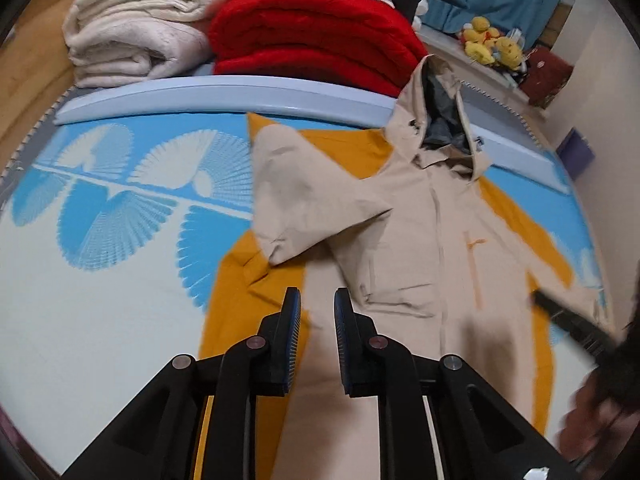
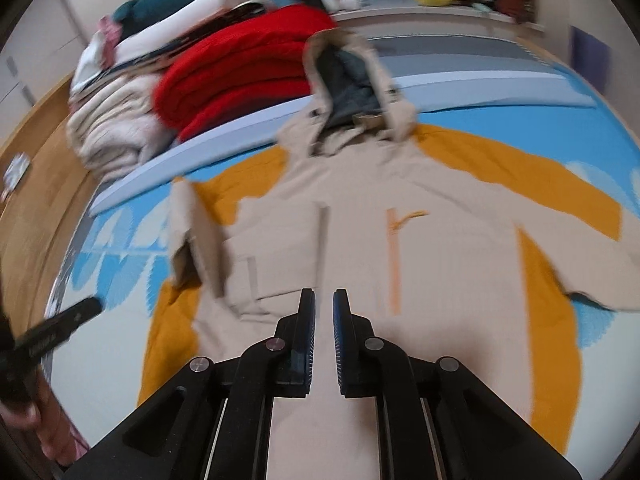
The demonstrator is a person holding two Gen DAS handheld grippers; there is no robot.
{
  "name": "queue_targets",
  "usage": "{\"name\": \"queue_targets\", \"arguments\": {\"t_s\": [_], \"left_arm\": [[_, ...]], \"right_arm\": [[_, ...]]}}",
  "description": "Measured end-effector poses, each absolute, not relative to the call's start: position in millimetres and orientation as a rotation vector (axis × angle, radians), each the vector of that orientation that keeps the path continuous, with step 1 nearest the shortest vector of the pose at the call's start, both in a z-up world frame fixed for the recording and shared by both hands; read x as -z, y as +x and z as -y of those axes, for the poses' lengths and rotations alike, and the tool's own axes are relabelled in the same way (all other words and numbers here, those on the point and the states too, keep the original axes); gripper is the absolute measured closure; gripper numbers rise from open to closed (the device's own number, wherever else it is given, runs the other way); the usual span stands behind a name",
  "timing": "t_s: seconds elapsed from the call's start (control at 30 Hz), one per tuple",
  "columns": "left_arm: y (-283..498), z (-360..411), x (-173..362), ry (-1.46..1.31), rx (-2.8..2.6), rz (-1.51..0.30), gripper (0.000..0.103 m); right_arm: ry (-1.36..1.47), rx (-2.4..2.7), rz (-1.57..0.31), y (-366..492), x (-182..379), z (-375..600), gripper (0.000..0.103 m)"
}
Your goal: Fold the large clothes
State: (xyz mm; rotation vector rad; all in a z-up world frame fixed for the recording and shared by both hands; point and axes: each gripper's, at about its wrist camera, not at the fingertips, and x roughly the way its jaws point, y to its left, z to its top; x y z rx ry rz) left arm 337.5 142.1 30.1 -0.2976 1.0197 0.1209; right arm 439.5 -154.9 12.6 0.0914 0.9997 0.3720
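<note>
Lying face up on the bed sheet (image 1: 100, 320), hood (image 1: 444, 120) toward the folded red blanket (image 1: 312, 36) and the cream blanket (image 1: 132, 36) stacked at the far end: a beige-and-mustard jacket (image 1: 420, 248), flat and mostly unfolded. One sleeve (image 1: 316, 200) already brought in over the chest, cuff resting near the front pocket; looks like the first fold, done. The other sleeve (image 2: 580, 236) spread out sideways to its full reach, cuff well apart from the body, so not yet folded in. Body at full length too, hem running out under the bottom edge of both views; no lengthwise fold made. Judged roughly a quarter through: one sleeve in, one sleeve and the body folds left, then perhaps tucking the hood.

Left gripper (image 1: 317, 300) hovering over the lower front of the jacket, jaws a narrow gap apart, nothing between them, no cloth pinched. Right gripper (image 2: 324, 300) likewise over the middle of the front, close to the orange zip pull (image 2: 400, 220), jaws nearly together yet empty, pads clear of the fabric as far as can be seen. Both views motion-blurred, so fine creases hard to read. Next likely need: reaching for the outstretched cuff.
</note>
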Motion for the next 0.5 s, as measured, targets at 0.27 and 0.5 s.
{"name": "queue_targets", "arguments": {"t_s": [0.27,0.5], "left_arm": [[351.2,-177.3,-39.6,-0.380,-0.159,-1.013,0.088],[352.0,-215.4,-39.0,-0.487,-0.202,-1.026,0.088]], "right_arm": [[-0.127,-0.538,-0.989,427.0,27.2,66.3,0.090],[-0.400,-0.609,-0.960,427.1,84.1,5.5,0.055]]}}
